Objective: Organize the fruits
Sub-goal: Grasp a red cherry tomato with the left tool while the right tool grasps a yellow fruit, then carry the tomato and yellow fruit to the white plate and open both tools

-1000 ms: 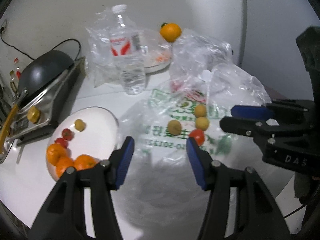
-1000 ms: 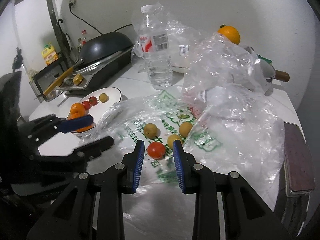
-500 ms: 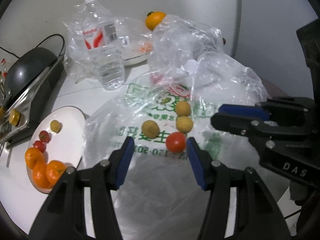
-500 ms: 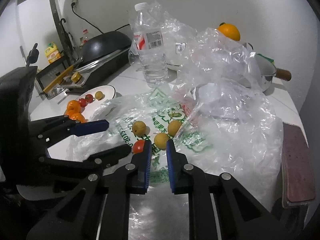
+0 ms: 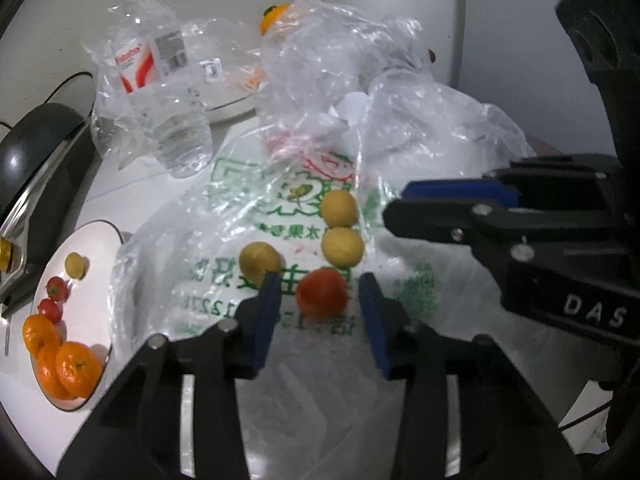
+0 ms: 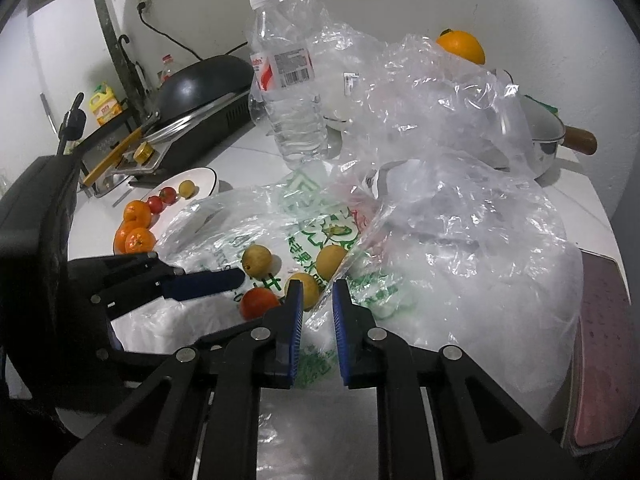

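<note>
A red tomato (image 5: 322,292) lies on a printed plastic bag (image 5: 256,216) with three yellow fruits (image 5: 342,246) beside it. My left gripper (image 5: 319,286) is open, its blue fingers on either side of the tomato, not closed on it. My right gripper (image 6: 315,291) has its fingers close together over the bag's edge, holding no fruit; in the left wrist view it shows at the right (image 5: 404,208). A white plate (image 5: 96,248) at left holds oranges (image 5: 76,368), small tomatoes and a yellow fruit. The tomato also shows in the right wrist view (image 6: 258,303).
A water bottle (image 5: 160,92) stands behind the bag. Crumpled clear plastic (image 6: 460,184) is heaped at right, with an orange (image 6: 461,46) on top behind it. A black wok on a cooker (image 6: 200,88) is at far left. A pot (image 6: 548,140) stands at back right.
My left gripper has moved forward and right from the plate to straddle the tomato. My right gripper narrowed its fingers and shifted right, off the tomato.
</note>
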The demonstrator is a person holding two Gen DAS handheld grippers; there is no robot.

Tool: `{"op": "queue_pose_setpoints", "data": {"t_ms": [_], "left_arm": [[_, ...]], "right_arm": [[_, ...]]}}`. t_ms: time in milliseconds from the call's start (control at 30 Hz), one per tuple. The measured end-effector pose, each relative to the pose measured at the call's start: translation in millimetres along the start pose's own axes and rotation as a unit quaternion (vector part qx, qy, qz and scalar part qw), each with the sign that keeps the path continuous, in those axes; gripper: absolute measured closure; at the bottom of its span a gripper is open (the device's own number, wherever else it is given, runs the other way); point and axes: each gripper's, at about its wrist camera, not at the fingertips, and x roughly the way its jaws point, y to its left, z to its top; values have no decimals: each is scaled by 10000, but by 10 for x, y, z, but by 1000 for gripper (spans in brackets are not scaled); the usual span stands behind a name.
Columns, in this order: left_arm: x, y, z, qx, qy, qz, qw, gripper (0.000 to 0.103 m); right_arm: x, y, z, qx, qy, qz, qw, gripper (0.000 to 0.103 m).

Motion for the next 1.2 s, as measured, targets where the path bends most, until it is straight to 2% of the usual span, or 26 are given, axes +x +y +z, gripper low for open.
{"op": "queue_pose_setpoints", "data": {"t_ms": [67, 333, 733, 967, 1200], "left_arm": [[25, -15, -11, 26, 36, -54, 10000, 74], [44, 26, -15, 11, 21, -209, 9998, 74], [-129, 236, -60, -47, -161, -123, 9998, 74], [-227, 354, -104, -114, -212, -84, 9997, 74], [-323, 428, -129, -180, -293, -35, 9994, 74]], "right_arm": [[27, -8, 10, 13, 12, 31, 10000, 87], [126, 20, 40, -43, 143, 34, 9999, 87], [297, 118, 65, 10, 351, -113, 9993, 86], [412, 208, 55, -19, 501, -337, 9982, 74], [492, 251, 56, -75, 569, -463, 9973, 74]]}}
